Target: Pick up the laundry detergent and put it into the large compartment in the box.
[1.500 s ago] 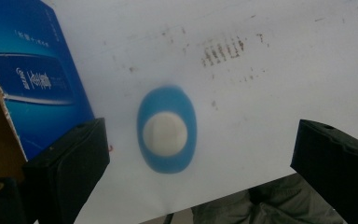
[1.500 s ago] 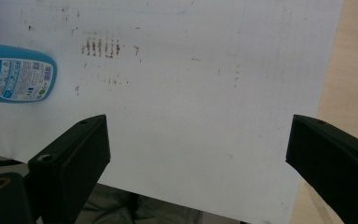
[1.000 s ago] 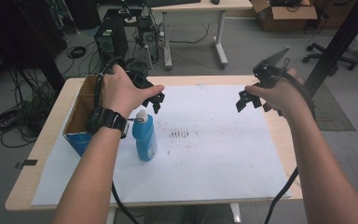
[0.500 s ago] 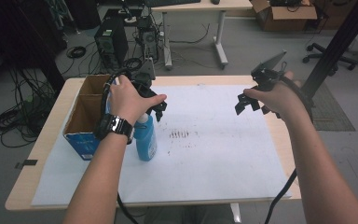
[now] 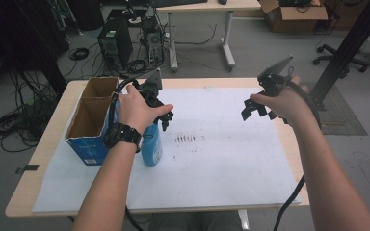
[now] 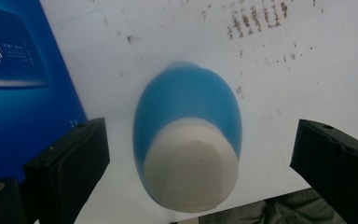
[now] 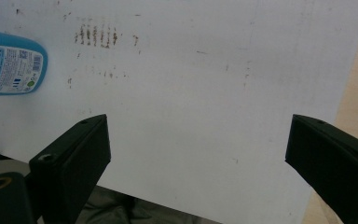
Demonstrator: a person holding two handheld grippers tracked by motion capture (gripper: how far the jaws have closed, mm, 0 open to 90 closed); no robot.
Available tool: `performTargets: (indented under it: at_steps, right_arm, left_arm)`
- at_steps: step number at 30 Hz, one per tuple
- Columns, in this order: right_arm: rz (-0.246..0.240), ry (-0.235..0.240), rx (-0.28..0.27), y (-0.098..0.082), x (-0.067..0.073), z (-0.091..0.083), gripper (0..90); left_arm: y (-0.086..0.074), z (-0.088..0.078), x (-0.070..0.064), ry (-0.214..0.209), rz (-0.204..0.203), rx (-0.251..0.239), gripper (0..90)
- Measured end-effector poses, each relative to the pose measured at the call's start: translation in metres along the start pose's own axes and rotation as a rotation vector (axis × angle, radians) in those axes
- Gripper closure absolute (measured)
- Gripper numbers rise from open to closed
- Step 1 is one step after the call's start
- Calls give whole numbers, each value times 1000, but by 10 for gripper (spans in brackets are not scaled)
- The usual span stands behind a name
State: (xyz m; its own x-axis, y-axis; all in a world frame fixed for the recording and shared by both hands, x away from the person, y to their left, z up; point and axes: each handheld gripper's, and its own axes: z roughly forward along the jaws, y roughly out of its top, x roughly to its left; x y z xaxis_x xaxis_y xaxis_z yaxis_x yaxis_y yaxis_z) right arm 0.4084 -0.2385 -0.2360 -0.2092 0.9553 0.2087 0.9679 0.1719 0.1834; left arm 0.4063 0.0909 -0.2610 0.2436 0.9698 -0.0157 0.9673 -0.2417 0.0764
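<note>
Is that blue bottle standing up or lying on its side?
Standing up. The blue bottle rests on its base beside the box, and the left gripper looks straight down on its white cap.

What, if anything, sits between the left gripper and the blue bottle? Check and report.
Nothing visible does. The left gripper hangs open right above the blue bottle, its white cap showing between the spread jaws with bare gaps on both sides. The blue box stands close beside the bottle, next to one jaw, not between.

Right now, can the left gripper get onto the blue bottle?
Probably yes. The left gripper is directly above the blue bottle, jaws open wide either side of its white cap, nothing between. The blue box stands close by.
</note>
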Motion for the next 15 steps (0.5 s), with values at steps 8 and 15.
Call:
performTargets:
  at_steps: [8,15]
  right_arm:
    - [2,3,2,-1,-3,2,69]
    - [5,6,3,-1,-5,5,69]
  left_arm:
    - [0,11,0,9,0,12,48]
    - [0,20,1,27,-6,21,52]
